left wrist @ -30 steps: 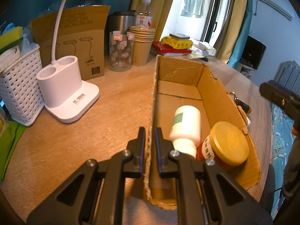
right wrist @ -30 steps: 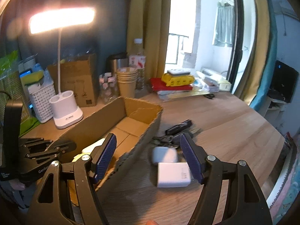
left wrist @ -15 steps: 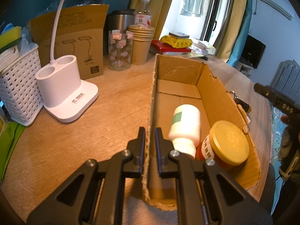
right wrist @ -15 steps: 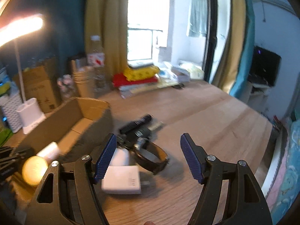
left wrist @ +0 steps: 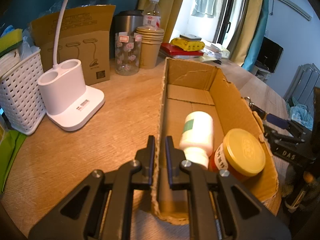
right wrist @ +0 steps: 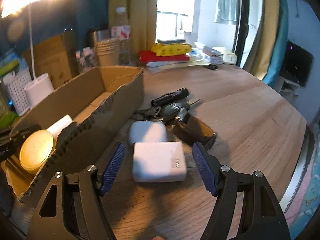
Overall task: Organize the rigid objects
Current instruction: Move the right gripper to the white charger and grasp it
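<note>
Left tongs [left wrist: 159, 156] are closed on the near left wall of the box [left wrist: 226, 92], one finger outside and one inside, at the lower middle of the left wrist frame. Right tongs [right wrist: 158, 166] stand wide, with the blue pads [right wrist: 113, 167] on both sides of the white charger [right wrist: 159, 162] but not touching it, at the lower middle of the right wrist frame.

Charger lies flat on the table [right wrist: 250, 120], just beside the right wall of the box. Touching its far edge is a white earbud case [right wrist: 148, 132]. Behind that, in the middle of the frame, lie keys [right wrist: 170, 108], a little blurred.

Inside the box, at the near end, a white bottle [left wrist: 197, 134] lies on its side, and a jar with a yellow lid [left wrist: 245, 152] leans just beside it, against the right wall.

At the left of the left wrist frame stand a white lamp base [left wrist: 68, 92] and a white basket [left wrist: 18, 92]. Paper cups [left wrist: 150, 46] are behind the box, at the upper middle.
</note>
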A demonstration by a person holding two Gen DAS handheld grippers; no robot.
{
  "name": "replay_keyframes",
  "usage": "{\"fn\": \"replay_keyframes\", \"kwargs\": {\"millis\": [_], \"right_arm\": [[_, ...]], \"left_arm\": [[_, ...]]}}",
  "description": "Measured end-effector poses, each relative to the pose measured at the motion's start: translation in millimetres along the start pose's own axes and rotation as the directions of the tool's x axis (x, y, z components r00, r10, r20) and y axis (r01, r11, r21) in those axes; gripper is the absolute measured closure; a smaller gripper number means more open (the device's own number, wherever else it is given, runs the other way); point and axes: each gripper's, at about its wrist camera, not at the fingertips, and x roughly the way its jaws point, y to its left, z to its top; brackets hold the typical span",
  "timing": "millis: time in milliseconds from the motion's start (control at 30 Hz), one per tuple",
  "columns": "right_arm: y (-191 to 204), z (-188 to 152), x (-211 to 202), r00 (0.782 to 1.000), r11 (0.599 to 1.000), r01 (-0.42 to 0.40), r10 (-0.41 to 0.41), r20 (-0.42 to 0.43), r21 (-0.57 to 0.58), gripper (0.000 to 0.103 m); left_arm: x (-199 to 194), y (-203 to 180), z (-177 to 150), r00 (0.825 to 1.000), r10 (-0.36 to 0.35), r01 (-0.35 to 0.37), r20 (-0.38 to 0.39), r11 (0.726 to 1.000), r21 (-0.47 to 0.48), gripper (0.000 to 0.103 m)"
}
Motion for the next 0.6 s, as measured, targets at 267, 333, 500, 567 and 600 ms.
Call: {"fn": "replay_keyframes", "kwargs": {"millis": [267,333,500,567,600], "right_arm": [[5,-2,11,0.999,1.000,0.001,-0.002,-0.037,-0.023,0.029],[6,-1,14,0.999,1.000,0.006,-0.007,-0.042,-0.027,0.029],[8,-1,20,0.997,0.999,0.023,-0.026,-0.071,-0.038,0.030],[9,-1,22,0.996,0.999,0.032,-0.035,-0.078,-0.040,0.031],[9,-1,23,0.996,0.998,0.040,-0.044,-0.081,-0.042,0.033]], "left_arm": [[0,0,0,1.000,0.001,-0.001,0.001,1.000,0.001,0.093],[0,0,0,1.000,0.000,0.000,0.001,1.000,0.001,0.093],[0,0,0,1.000,0.001,-0.001,0.000,1.000,0.001,0.093],[0,0,0,1.000,0.001,-0.001,0.001,1.000,0.001,0.093],[0,0,0,1.000,0.001,-0.001,0.001,1.000,0.001,0.093]]}}
